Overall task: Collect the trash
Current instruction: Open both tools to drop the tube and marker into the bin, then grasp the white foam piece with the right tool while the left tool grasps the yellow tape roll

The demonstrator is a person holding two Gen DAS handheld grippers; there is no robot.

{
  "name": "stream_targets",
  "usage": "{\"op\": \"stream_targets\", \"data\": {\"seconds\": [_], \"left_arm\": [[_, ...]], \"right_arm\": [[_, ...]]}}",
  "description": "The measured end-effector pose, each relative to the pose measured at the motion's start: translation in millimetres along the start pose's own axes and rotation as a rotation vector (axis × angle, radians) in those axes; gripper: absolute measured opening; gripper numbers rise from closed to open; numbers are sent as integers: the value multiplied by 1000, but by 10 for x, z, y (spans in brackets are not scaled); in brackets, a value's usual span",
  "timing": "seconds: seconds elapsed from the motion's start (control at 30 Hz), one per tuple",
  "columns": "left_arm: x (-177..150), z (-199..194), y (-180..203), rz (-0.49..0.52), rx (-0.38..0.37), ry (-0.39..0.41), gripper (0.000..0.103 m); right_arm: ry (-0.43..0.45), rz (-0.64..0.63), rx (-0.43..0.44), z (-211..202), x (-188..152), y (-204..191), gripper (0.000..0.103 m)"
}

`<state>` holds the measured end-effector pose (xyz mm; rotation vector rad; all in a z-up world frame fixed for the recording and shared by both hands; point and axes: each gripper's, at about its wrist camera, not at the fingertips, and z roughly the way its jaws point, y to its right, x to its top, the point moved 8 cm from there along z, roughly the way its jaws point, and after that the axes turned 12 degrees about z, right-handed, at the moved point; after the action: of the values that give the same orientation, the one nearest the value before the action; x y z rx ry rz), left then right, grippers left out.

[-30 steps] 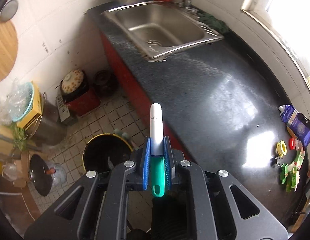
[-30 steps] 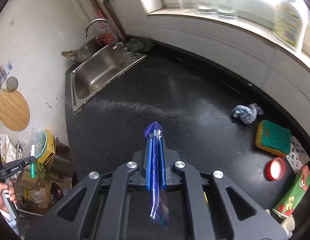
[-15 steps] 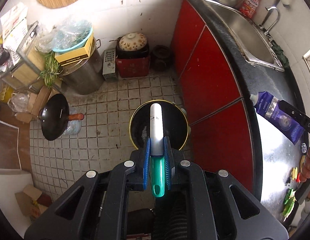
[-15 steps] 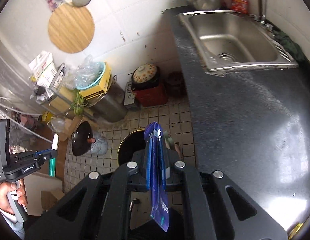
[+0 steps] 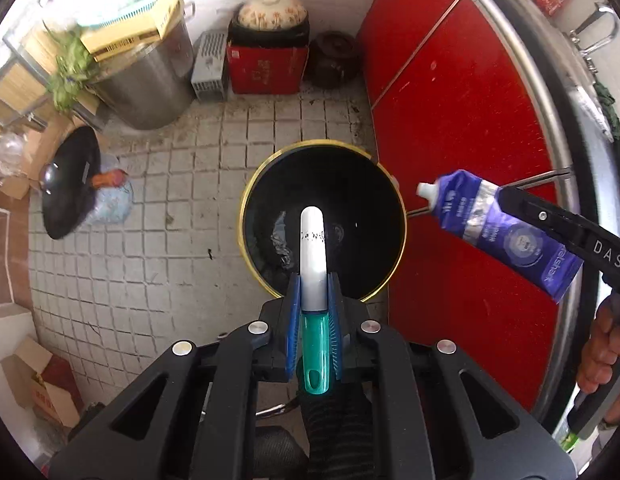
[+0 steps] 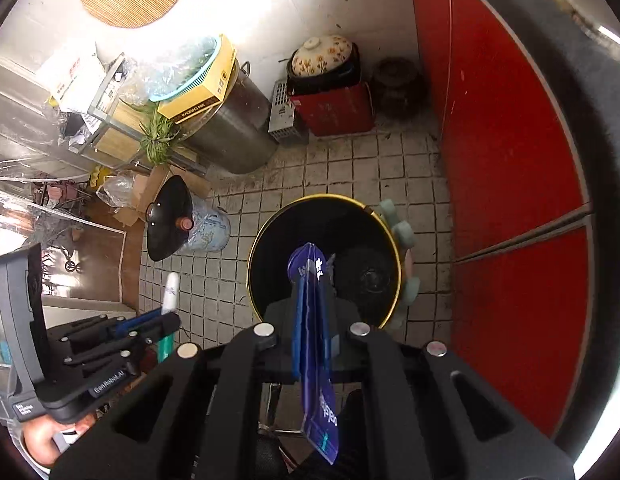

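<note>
The left gripper (image 5: 313, 304) clamps a white-and-green pen (image 5: 312, 248) over the black bin (image 5: 270, 184) at frame centre; the right gripper (image 6: 311, 320) pinches a blue tube (image 6: 310, 304) above it.

We see grey tiled floor (image 5: 170, 240) carrying black bin with yellow rim (image 5: 246, 200) beside red cabinet; against wall, steel pot (image 5: 150, 92), grey grille box (image 5: 208, 66), red box (image 5: 266, 70), dark jar (image 5: 333, 60); cardboard boxes (image 5: 42, 380) near the left edge.

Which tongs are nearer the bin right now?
Left, narrowly. Left tongs hold the pen over the bin; right tongs hold the tube just past its rim.
</note>
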<state>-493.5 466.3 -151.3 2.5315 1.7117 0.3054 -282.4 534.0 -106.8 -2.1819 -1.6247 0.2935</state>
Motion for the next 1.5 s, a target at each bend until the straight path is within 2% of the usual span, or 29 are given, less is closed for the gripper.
{"op": "stream_targets", "data": {"seconds": [0.13,0.23,0.27,0.3,0.37,0.4,0.43,0.47,0.57,0.63,0.73,0.8,0.9,1.0,1.17,1.27,1.33,1.4,1.5], "left_arm": [[56,458,-22,-32,-58,-11,12],[119,660,-65,-32,-13,-10,14],[142,717,-57,-28,-6,-16,28],[151,746,-57,-33,-16,-15,61],[170,650,-99,-62,3,34,91],[180,541,-123,-69,28,72,92],[173,417,-131,-66,37,96,94],[154,292,-126,-59,39,105,97],[93,-69,-109,-49,97,103,97],[95,-339,-3,-14,159,115,97],[155,-644,352,76,213,146,97],[201,-774,695,146,188,162,97],[309,-915,1396,288,142,185,97],[356,-959,2289,472,61,177,97],[57,-956,3747,791,-36,150,97],[-231,-885,4504,956,-80,121,97],[-442,-798,4961,1046,-114,77,97],[-641,-725,5350,1118,-143,29,97],[-883,-586,5917,1243,-108,18,97]], "right_arm": [[-31,12,-1,459,27,53,8],[-55,23,1,620,80,97,9],[-65,42,14,651,98,93,9],[-69,61,28,654,122,93,9],[-40,80,60,551,176,23,14],[-12,70,67,444,207,-16,43],[36,55,67,273,256,-79,82],[90,49,82,100,321,-134,96],[172,10,127,-539,438,-317,96],[220,-28,59,-1003,436,-299,96],[378,4,-13,-1840,407,25,96],[469,64,-129,-2374,252,528,96],[548,249,-242,-3043,-237,1458,96],[620,463,-348,-3630,-1076,2534,96],[657,851,-506,-4255,-2963,3992,96],[651,1055,-596,-4399,-4100,4543,96],[645,1173,-628,-4425,-4734,4743,96],[654,1295,-611,-4396,-5320,4890,96],[659,1433,-544,-4249,-5869,4927,96]]}}
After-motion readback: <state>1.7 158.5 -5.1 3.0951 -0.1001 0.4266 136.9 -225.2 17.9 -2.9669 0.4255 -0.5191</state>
